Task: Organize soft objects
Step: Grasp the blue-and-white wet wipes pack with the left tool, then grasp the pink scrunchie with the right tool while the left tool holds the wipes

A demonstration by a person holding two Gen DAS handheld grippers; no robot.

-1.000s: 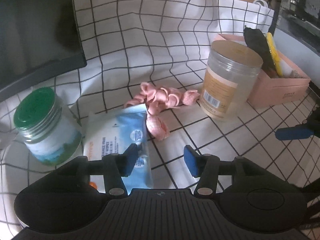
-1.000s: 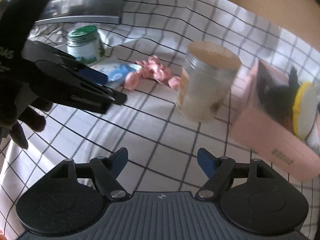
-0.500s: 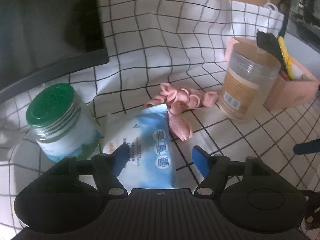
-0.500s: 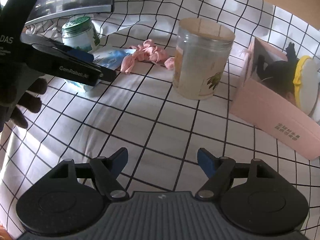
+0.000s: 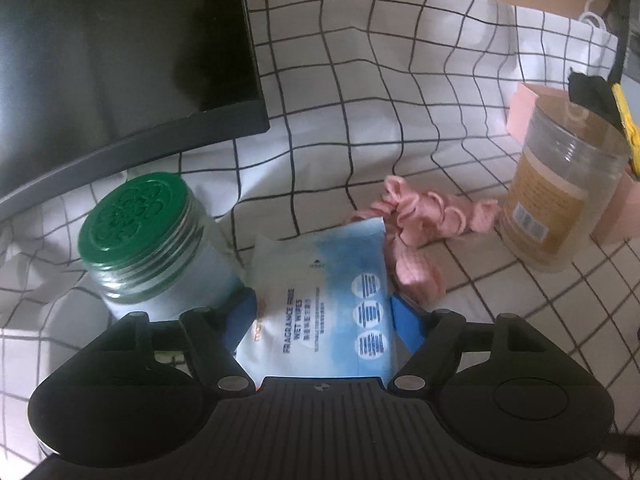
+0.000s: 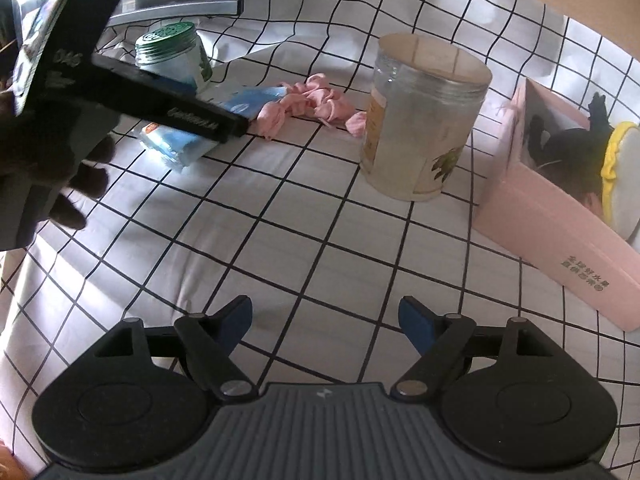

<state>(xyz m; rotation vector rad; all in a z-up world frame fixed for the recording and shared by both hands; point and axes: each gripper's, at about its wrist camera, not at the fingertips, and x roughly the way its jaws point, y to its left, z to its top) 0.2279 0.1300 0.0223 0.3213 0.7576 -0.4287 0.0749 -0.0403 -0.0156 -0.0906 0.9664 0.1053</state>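
- Round glass jar (image 5: 156, 248), ribbed green lid.
- Left gripper (image 5: 320, 316), jaws opening, straddles a flat glossy wet-wipes pack (image 5: 324, 300) on the checked cloth (image 5: 360, 80).
- Crinkly pink scrunchie (image 5: 424, 224) touches the pack's corner.
- Clear cylindrical jar (image 5: 560, 196).
- Right gripper (image 6: 324, 320), jaws opening, nothing between.

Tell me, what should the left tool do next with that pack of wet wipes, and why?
Probably close on the wet wipes pack. The left tool has its jaws opening, one blue pad on each side of the pack and not yet pressing it. The pink box already holds soft things, so it seems the likely destination.
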